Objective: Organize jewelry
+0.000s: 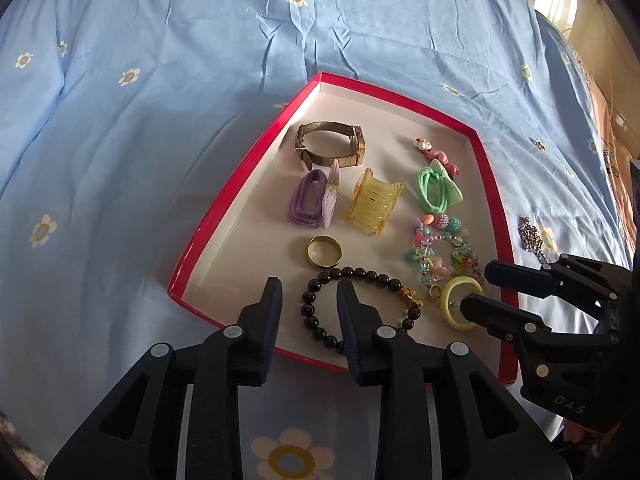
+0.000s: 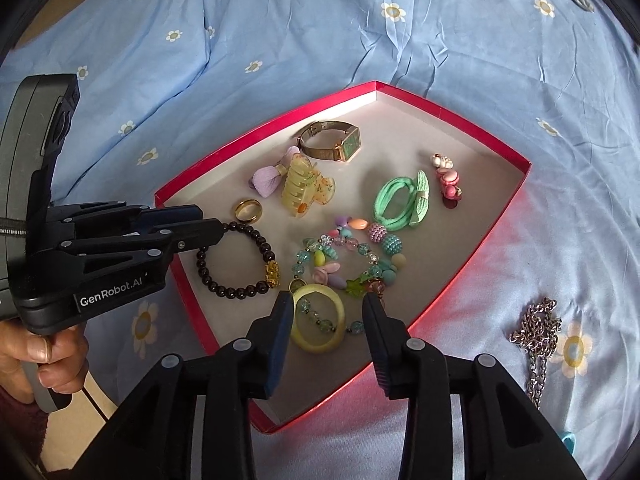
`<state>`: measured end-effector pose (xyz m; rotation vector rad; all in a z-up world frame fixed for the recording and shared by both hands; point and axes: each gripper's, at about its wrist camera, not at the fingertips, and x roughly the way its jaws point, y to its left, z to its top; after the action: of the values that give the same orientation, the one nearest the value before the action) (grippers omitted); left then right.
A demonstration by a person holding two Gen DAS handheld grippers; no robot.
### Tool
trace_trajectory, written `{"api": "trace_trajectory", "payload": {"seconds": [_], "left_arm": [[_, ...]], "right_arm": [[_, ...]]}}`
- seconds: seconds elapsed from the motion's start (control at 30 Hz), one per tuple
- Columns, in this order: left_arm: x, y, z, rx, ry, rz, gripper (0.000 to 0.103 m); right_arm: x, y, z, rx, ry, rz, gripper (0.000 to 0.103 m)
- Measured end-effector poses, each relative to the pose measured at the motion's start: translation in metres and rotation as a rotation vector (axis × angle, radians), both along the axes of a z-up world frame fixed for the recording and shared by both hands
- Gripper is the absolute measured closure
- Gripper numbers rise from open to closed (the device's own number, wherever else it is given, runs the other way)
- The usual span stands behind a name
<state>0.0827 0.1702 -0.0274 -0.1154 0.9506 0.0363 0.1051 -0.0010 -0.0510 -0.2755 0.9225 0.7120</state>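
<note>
A red-rimmed tray (image 1: 240, 184) lies on a blue flowered bedsheet and holds the jewelry. My left gripper (image 1: 310, 304) is open over the tray's near corner, its fingers either side of the left arc of a black bead bracelet (image 1: 376, 276) with a gold charm; the pads do not press on it. My right gripper (image 2: 328, 308) is open around a pale yellow bangle (image 2: 316, 346) that lies flat in the tray; its left finger is close to the bangle's edge and its right finger stands clear. Each gripper also shows in the other view, the right gripper (image 1: 474, 287) and the left gripper (image 2: 212, 220).
The tray also holds a mesh-band watch (image 1: 328, 148), purple scrunchie (image 1: 312, 200), yellow claw clip (image 1: 374, 202), gold ring (image 1: 325, 252), green hair tie (image 1: 438, 188), pink clip (image 1: 436, 156) and colourful bead bracelet (image 1: 444, 248). A silver chain (image 2: 536, 332) lies on the sheet right of the tray. A hand (image 2: 40, 352) holds the left gripper.
</note>
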Motion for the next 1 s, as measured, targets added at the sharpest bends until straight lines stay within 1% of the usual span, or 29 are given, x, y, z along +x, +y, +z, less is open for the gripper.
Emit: {"api": "trace_trajectory", "payload": {"seconds": [0.13,0.17,0.3,0.33,0.43,0.47,0.5,0.57,0.67,0.87,0.9,1.0], "left_arm": [[-0.003,-0.001,0.003,0.007,-0.009,0.006,0.062],[-0.003,-0.001,0.004,0.008,-0.011,0.008,0.058],[-0.006,-0.002,0.007,0.012,-0.019,0.014,0.050],[-0.007,-0.002,0.008,0.010,-0.021,0.016,0.047],[-0.010,-0.001,0.011,-0.001,-0.032,0.023,0.040],[-0.011,0.000,0.012,-0.004,-0.035,0.026,0.038],[-0.012,0.000,0.014,-0.009,-0.039,0.029,0.037],[-0.015,0.001,0.016,-0.020,-0.046,0.035,0.032],[-0.019,0.004,0.021,-0.025,-0.063,0.053,0.027],[-0.029,0.010,0.029,-0.048,-0.086,0.084,0.023],[-0.030,0.010,0.030,-0.047,-0.088,0.088,0.023],[-0.038,0.008,0.033,-0.047,-0.095,0.106,0.017]], "right_arm": [[-0.002,-0.003,0.003,0.009,-0.007,-0.009,0.064],[-0.002,-0.004,0.004,0.013,-0.010,-0.012,0.062],[-0.004,-0.008,0.007,0.028,-0.022,-0.018,0.056],[-0.005,-0.010,0.008,0.034,-0.024,-0.021,0.055],[-0.007,-0.013,0.011,0.055,-0.027,-0.029,0.047],[-0.007,-0.014,0.012,0.060,-0.029,-0.030,0.043],[-0.008,-0.015,0.013,0.063,-0.030,-0.031,0.037],[-0.009,-0.016,0.013,0.062,-0.041,-0.040,0.033],[-0.010,-0.022,0.016,0.084,-0.047,-0.055,0.033],[-0.013,-0.034,0.025,0.138,-0.076,-0.083,0.033],[-0.013,-0.035,0.026,0.146,-0.079,-0.087,0.032],[-0.016,-0.042,0.028,0.178,-0.084,-0.103,0.028]]}}
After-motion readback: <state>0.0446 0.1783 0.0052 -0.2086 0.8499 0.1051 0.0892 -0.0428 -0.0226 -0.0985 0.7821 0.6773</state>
